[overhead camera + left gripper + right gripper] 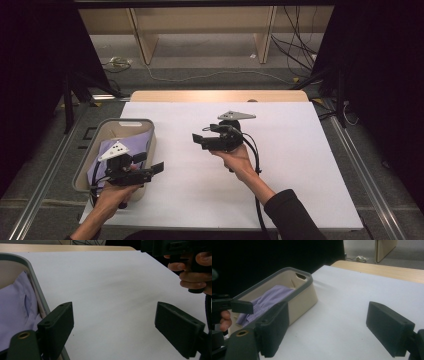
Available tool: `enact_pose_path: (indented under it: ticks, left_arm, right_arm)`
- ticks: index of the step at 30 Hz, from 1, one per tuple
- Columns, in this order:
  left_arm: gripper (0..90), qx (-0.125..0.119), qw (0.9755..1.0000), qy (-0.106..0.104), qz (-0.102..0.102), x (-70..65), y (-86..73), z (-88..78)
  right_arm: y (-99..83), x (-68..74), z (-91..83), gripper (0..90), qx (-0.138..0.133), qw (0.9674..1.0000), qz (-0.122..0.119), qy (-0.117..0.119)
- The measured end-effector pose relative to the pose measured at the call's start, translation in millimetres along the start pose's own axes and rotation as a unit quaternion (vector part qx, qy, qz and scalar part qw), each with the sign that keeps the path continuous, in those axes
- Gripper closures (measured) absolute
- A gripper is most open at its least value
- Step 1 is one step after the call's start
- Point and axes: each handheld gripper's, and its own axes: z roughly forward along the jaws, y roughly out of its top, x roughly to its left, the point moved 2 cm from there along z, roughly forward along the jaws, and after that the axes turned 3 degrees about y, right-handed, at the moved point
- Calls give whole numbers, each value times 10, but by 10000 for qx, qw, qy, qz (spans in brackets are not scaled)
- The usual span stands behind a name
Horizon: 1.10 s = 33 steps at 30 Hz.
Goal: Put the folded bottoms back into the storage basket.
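— Both my forearms come in close at the bottom. My left gripper point(159, 167) sits just over the near edge of the beige plastic basket with the grey rim point(93, 142). My right gripper point(197, 138) hangs over the white table sheet point(280, 165), a bit apart from the basket.

— Are you holding anything?

— No. Both sets of jaws stand wide apart with nothing between them. In the left gripper view I see just white sheet between my black jaws.

— Where is the cloth?

— My soft light purple cloth point(131, 142) lies bunched up inside the basket. In the right gripper view the cloth point(265, 302) fills the bottom, below the rim point(287, 271).

— So what is the job now?

— I think the cloth is in, and my hands are free of it. If I need to go back in, I should turn my left gripper toward the basket first, since it points out over the sheet.

— Any tips?

— Go slow near the rim so I don't bump the basket and slide it. Come down from above, not from the side. Grab a thick fold, not a thin edge.
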Motion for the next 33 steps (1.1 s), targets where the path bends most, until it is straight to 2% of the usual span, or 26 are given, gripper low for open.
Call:
enact_pose_path:
  ticks: [17,22,33]
  left_arm:
    - [154,14,9995,-68,294,-127,-61,93]
    - [154,-18,9994,-99,343,-154,-70,115]
    - [153,-26,9986,-215,485,-241,-102,173]
  right_arm:
    - [-133,-16,-143,196,80,10000,-17,-50]
    - [-168,-10,-218,196,48,9999,-109,-111]
    - [-259,-23,-389,196,-15,9998,-79,-167]
